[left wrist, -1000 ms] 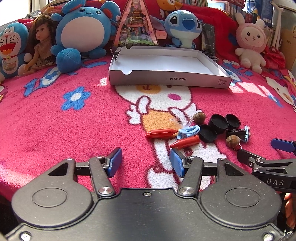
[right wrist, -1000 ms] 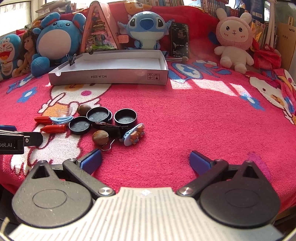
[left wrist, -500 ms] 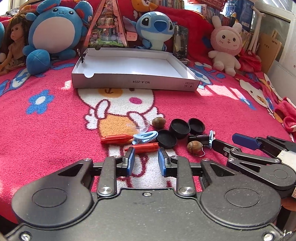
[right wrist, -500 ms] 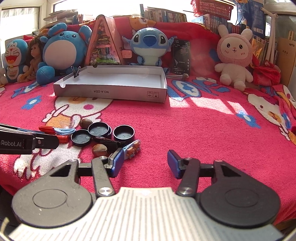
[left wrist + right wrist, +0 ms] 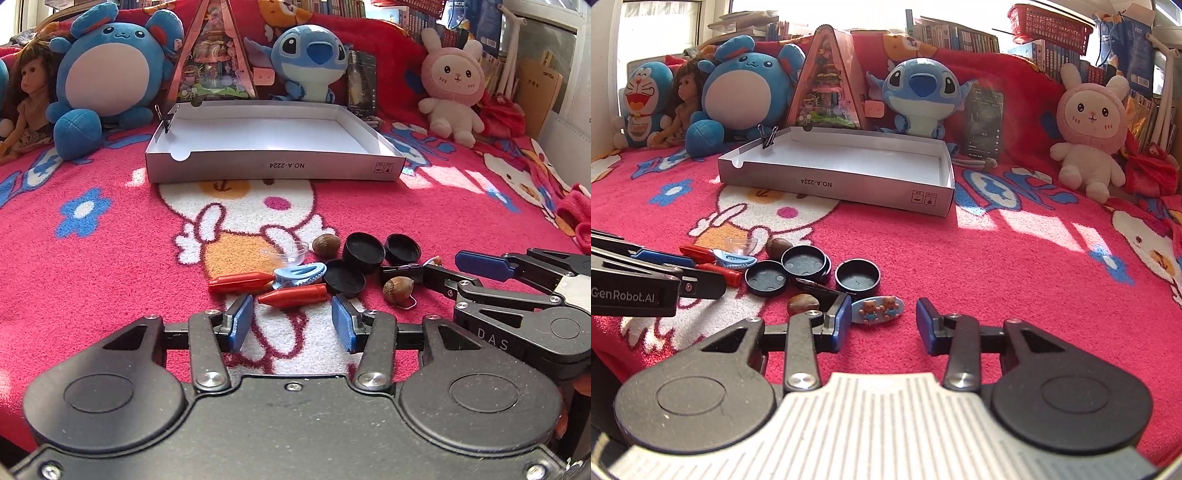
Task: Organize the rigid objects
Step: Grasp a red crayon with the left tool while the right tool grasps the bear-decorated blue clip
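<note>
Two part-spread grippers: left gripper (image 5: 291, 323) behind red crayon (image 5: 292, 296), right gripper (image 5: 882, 323) behind bear clip (image 5: 878, 309).

plush toys (image 5: 740, 90), doll (image 5: 685, 99), phone (image 5: 984, 123) lined along back of pink blanket (image 5: 1015, 266).

The white box (image 5: 273, 168) has "NO.A-2224" printed upside down on its front wall. Left claw (image 5: 631, 295) says "GenRobot.AI", and the right claw (image 5: 491, 343) reads "DAS".
</note>
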### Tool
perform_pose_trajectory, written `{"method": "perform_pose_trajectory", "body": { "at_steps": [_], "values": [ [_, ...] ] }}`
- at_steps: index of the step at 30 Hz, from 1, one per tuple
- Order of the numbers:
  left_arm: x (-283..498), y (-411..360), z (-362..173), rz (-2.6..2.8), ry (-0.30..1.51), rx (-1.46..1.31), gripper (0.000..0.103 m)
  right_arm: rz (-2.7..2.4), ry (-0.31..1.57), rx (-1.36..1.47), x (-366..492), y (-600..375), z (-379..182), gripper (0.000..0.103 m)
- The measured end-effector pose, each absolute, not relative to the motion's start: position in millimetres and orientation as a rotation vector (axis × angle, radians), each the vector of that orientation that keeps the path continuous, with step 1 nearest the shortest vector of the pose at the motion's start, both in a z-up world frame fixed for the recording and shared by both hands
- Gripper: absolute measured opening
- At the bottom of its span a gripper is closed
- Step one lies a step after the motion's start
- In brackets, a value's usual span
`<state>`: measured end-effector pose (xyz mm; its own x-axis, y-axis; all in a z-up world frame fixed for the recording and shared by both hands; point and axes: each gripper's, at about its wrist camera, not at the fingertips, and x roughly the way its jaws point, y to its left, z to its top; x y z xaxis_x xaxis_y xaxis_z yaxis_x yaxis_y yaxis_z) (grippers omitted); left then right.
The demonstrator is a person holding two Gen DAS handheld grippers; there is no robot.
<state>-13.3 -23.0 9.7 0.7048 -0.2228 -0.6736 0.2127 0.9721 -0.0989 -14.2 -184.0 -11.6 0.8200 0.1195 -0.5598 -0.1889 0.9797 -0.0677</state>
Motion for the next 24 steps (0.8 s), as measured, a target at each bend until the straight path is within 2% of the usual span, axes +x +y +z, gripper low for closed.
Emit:
{"method": "perform_pose_trajectory", "body": {
  "at_steps": [4,9,24],
  "values": [
    [-12.1,-30.1,7.3,-0.231,0.744,-0.001,0.051,0.185,0.578,-0.156,-10.5,-184.1,-11.2,0.048],
    [-8.0,-32.1,5.8,-0.222,0.736,-0.01,0.051,0.217,0.59,-0.15,-4.5,-190.5,-9.8,0.058],
    [-16.0,-37.7,1.6,-0.232,0.69,0.059,0.046,0.233,0.625,-0.054,-2.2,-191.5,-17.6,0.06]
  ]
}}
